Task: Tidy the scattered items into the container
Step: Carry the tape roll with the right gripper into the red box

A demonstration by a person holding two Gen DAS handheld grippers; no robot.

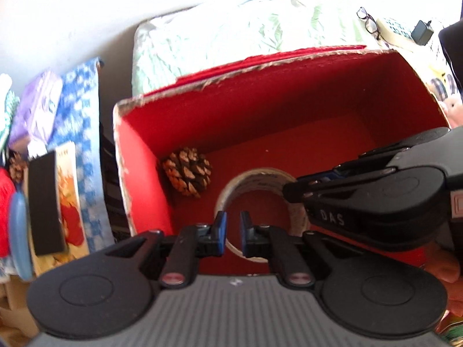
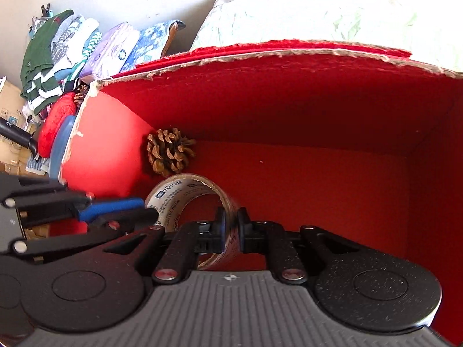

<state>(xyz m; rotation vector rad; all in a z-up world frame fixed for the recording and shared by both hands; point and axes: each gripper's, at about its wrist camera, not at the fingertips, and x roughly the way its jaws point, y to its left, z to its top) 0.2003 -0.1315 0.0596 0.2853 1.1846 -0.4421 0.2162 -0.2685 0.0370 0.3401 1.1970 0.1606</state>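
Box: the red box [image 2: 289,110], open at the top with a torn cardboard rim, lies ahead of and around both pairs of jaws; its near left wall stands close beside the left gripper. A sideways pull could catch that ragged edge and drag the box.
Right gripper: the right gripper [image 2: 230,225] is inside the box, jaws closed on the wall of the tape roll. Opening while the roll stands on edge may let it roll away across the floor of the box, likely towards the far wall.
Left gripper: the left gripper [image 1: 233,232] has its jaws narrowly apart and holds nothing; the roll sits just ahead of them. The two grippers nearly cross, so lifting either one carelessly could knock the other.
Tape roll: the tape roll [image 2: 185,193] is upright, its low edge seemingly on or near the box floor; exact contact cannot be told.
Pine cone: the pine cone [image 2: 169,150] rests in the far left corner, just beyond the roll. A nudged roll could bump it, harmlessly.
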